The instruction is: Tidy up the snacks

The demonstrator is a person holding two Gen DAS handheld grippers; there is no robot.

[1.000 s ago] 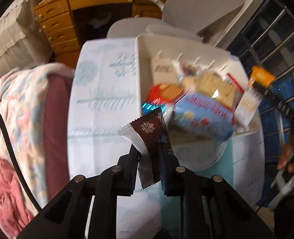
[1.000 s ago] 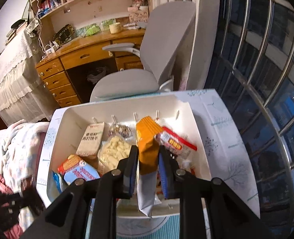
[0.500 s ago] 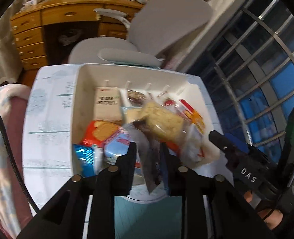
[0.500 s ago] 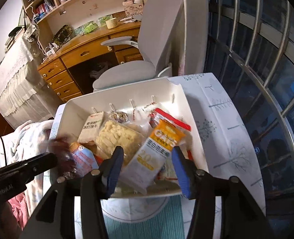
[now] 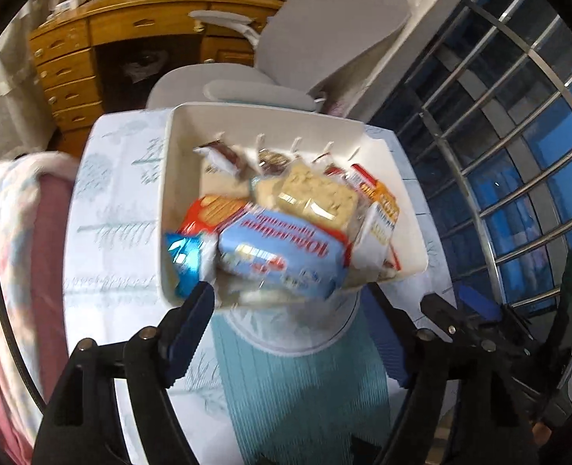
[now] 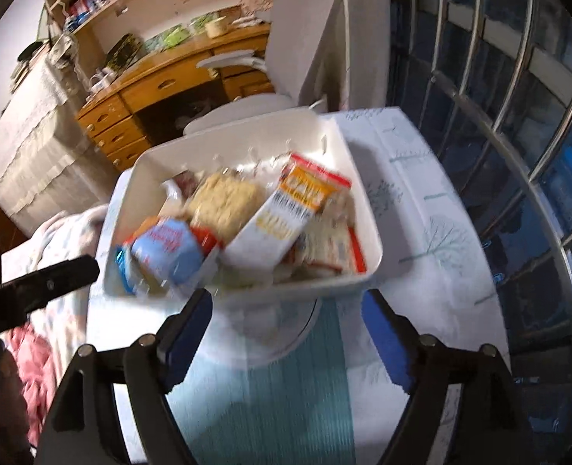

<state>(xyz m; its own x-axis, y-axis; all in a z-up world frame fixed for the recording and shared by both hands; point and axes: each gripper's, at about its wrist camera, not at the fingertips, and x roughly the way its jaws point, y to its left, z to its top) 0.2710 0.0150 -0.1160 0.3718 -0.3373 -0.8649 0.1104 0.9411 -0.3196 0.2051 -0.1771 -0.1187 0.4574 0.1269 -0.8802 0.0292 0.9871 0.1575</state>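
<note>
Behind the counter (image 5: pixel 111 209), which is covered with a pale printed cloth, a grey chair (image 5: pixel 324 31) and a wooden desk (image 5: pixel 103 38) are seen, with a barred window (image 6: pixel 518 116) to the right. On the counter a white bin (image 5: pixel 177 193) is set, and the snacks are piled inside it: a light blue packet (image 5: pixel 282 255) at the front, a blue foil packet (image 5: pixel 183 259) at the near left corner, a clear pack of pale biscuits (image 5: pixel 316 197) on top, an orange-and-white packet (image 6: pixel 289 217) leaning to the right, and a dark wrapped piece (image 5: pixel 227 157) near the far wall.

The left claw (image 5: pixel 289 333) is spread wide and holds nothing; the right claw (image 6: pixel 286 333) is likewise parted and empty. Both are held just short of the bin's near rim.

No loose snack is seen on the visible cloth, so the gathering is judged largely done. The heap lies untidy, and some straightening may be left.
</note>
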